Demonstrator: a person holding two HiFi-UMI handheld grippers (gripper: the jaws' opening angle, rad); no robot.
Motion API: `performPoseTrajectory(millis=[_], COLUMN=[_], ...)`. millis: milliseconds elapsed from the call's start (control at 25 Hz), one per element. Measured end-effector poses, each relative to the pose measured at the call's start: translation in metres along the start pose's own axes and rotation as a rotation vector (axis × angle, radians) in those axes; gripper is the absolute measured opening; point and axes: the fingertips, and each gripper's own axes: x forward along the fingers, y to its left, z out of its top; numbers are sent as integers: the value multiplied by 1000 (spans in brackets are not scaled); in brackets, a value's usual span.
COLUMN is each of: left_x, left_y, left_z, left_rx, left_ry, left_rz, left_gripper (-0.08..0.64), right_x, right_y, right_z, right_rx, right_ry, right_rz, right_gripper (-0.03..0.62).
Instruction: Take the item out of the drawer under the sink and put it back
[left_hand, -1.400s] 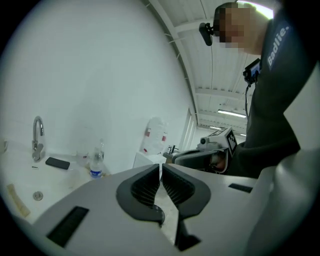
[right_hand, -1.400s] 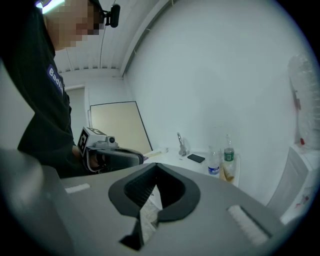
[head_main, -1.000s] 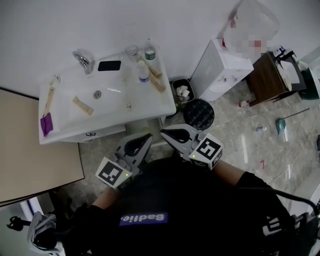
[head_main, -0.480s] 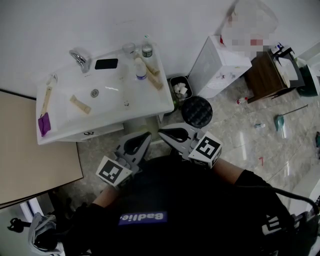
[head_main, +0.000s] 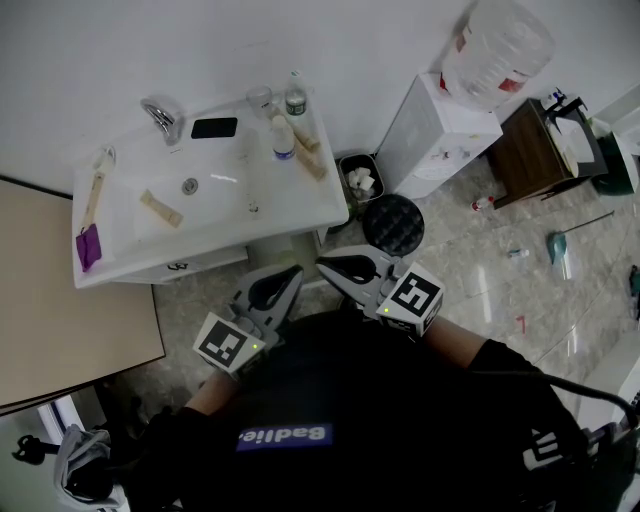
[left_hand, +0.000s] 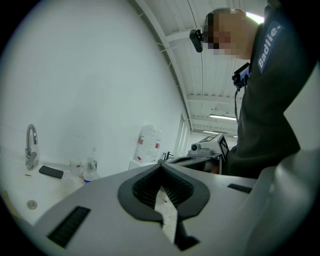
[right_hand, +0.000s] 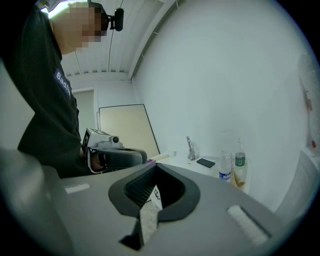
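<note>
The white drawer (head_main: 170, 268) sits shut just under the front edge of the white sink (head_main: 290, 205), a flat pale front with a small dark handle. What lies inside it cannot be seen. Its long axis runs along the sink's front rim, and the front faces the person.

On the sink's rim, a black phone (head_main: 214, 127) lies beside the chrome faucet (head_main: 160, 118) at the back. A clear plastic bottle with a blue label (head_main: 283, 140) stands at the back right corner.

In front of the sink, near the drawer but apart from it, the left gripper (head_main: 297, 270) and the right gripper (head_main: 322, 264) are held close together. Each gripper's jaws meet at the tips with nothing between them.
</note>
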Motion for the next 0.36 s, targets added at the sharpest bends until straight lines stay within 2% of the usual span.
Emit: performPoseTrajectory(millis=[360], left_x=[-13], left_y=[0], left_z=[-3], left_rx=[-5], left_ry=[-1], left_rz=[9], left_gripper=[6], right_x=[7], right_y=[10], right_z=[-3], right_rx=[4], right_ry=[11], right_rz=[8], right_gripper=[0])
